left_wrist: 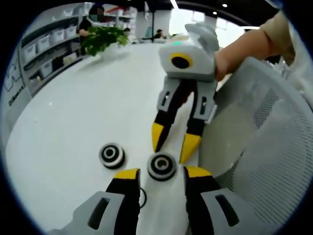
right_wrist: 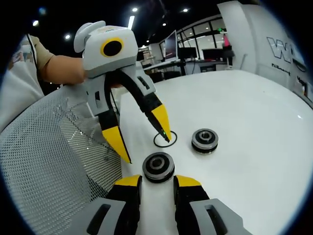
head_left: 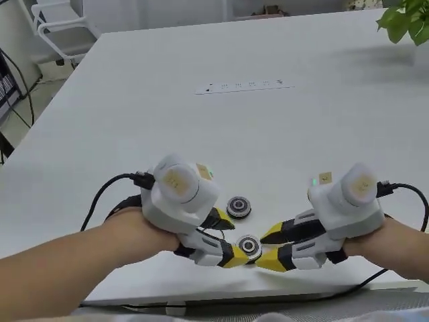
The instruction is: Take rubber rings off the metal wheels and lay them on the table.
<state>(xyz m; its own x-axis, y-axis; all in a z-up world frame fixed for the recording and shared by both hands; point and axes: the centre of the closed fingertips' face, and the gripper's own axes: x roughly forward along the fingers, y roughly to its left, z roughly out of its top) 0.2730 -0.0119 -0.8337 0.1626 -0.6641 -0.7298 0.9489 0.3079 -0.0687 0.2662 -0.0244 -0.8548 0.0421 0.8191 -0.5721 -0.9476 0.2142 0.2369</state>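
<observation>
Two metal wheels lie near the table's front edge. The nearer wheel (head_left: 249, 246) (left_wrist: 162, 166) (right_wrist: 158, 167) sits on the table between the tips of both grippers, which face each other. My left gripper (head_left: 232, 241) (left_wrist: 163, 172) is open, its jaws spread wide on either side of that wheel. My right gripper (head_left: 263, 248) (right_wrist: 158, 181) is open too, its tips just short of the wheel. The second wheel (head_left: 238, 206) (left_wrist: 112, 155) (right_wrist: 204, 140) lies a little farther in. A loose black rubber ring (right_wrist: 157, 144) lies flat under one fingertip of the left gripper.
A white table (head_left: 268, 134) stretches ahead, with a power strip (head_left: 244, 86) set in its middle. A plant (head_left: 405, 20) stands at the far right, a white chair (head_left: 57, 27) at the far left. A mesh chair (left_wrist: 264, 147) sits close behind the front edge.
</observation>
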